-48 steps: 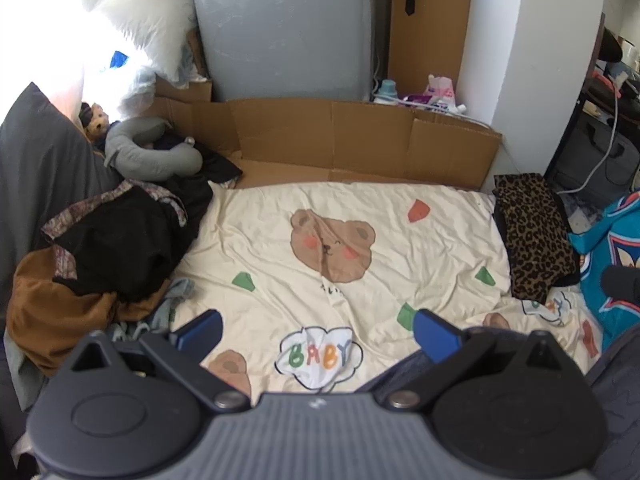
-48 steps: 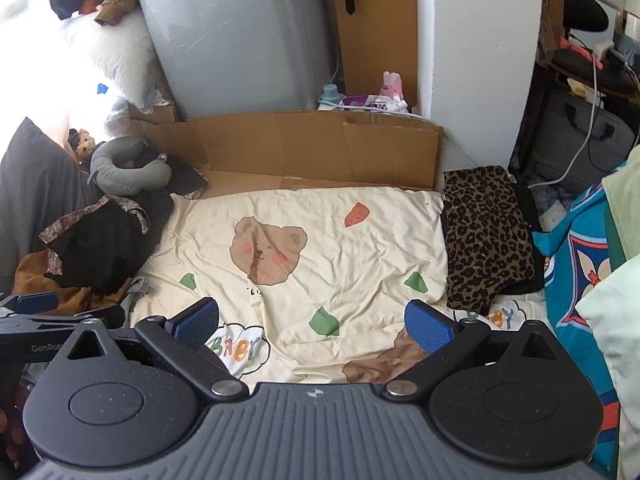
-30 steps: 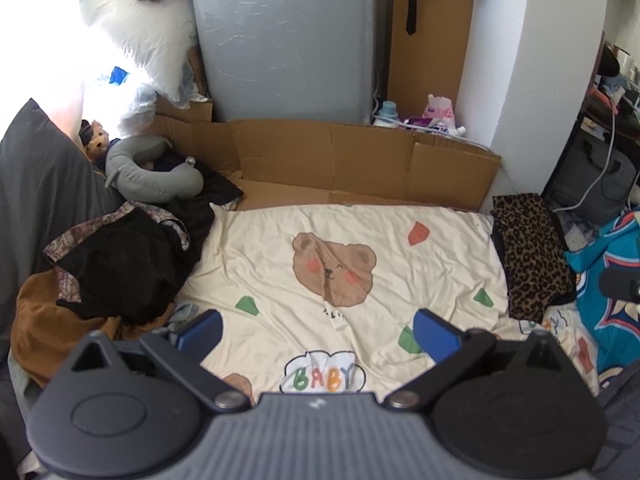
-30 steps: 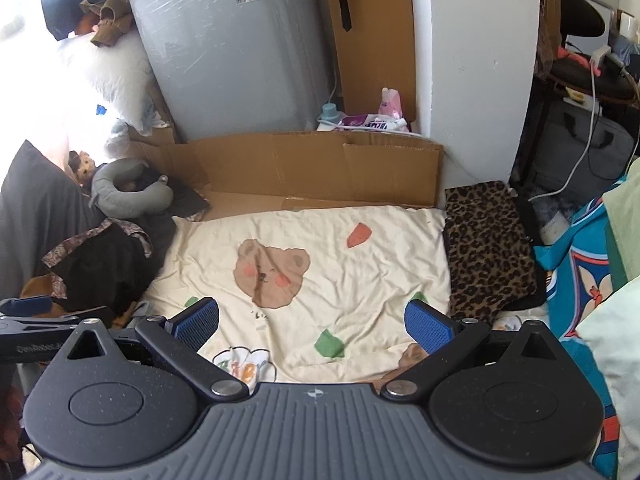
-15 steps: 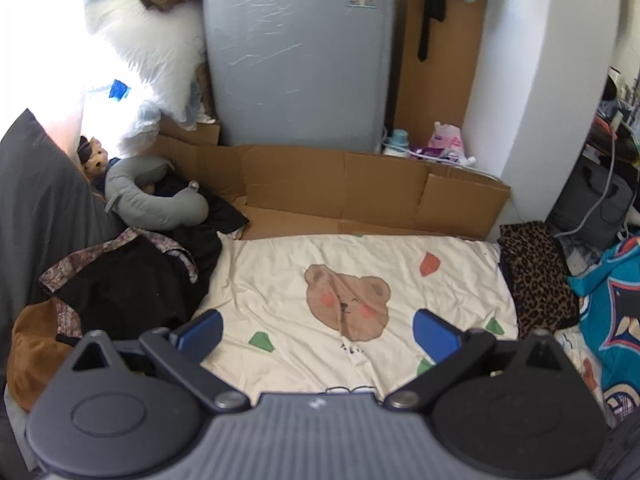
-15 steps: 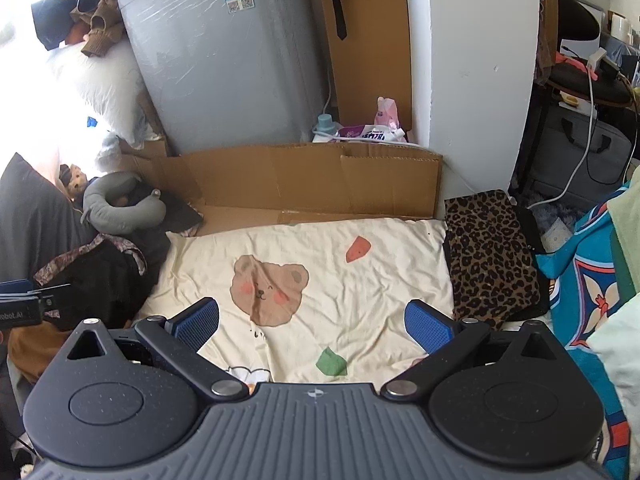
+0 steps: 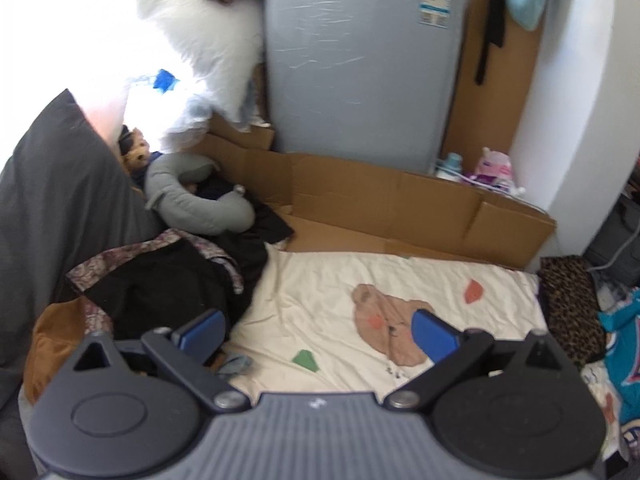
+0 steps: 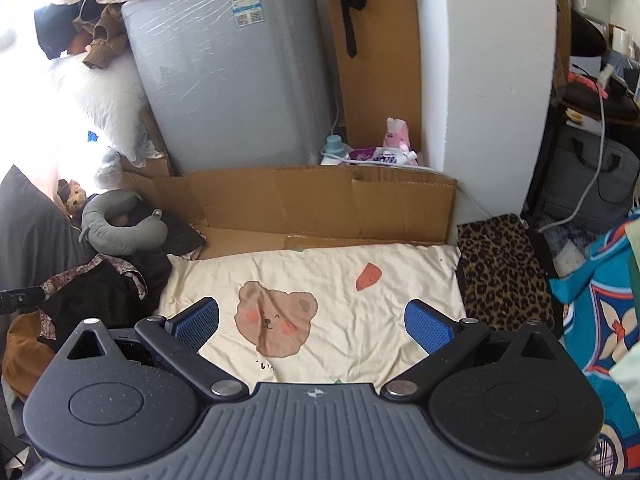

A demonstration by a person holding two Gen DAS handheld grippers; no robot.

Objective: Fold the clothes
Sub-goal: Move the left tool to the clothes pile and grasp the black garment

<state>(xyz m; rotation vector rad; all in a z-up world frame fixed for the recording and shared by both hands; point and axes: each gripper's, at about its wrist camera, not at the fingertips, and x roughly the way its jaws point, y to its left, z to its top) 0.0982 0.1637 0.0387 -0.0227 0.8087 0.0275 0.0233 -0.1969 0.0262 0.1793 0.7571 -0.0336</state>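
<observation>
Left wrist: left gripper (image 7: 318, 330) jaws wide, holding nothing, over the bed.
Unfolded pile of clothes (image 7: 160, 280) sits at the left edge of the cream sheet (image 7: 360, 284), by the grey neck pillow (image 7: 192, 200); leopard cloth (image 7: 572, 304) lies flat at the right edge. Right wrist: right gripper (image 8: 312, 322) jaws wide too, empty. Same pile (image 8: 100, 292) on the left, leopard cloth (image 8: 500, 268) on the right, looks already folded. Nothing gripped; judged most folding not yet done.
</observation>
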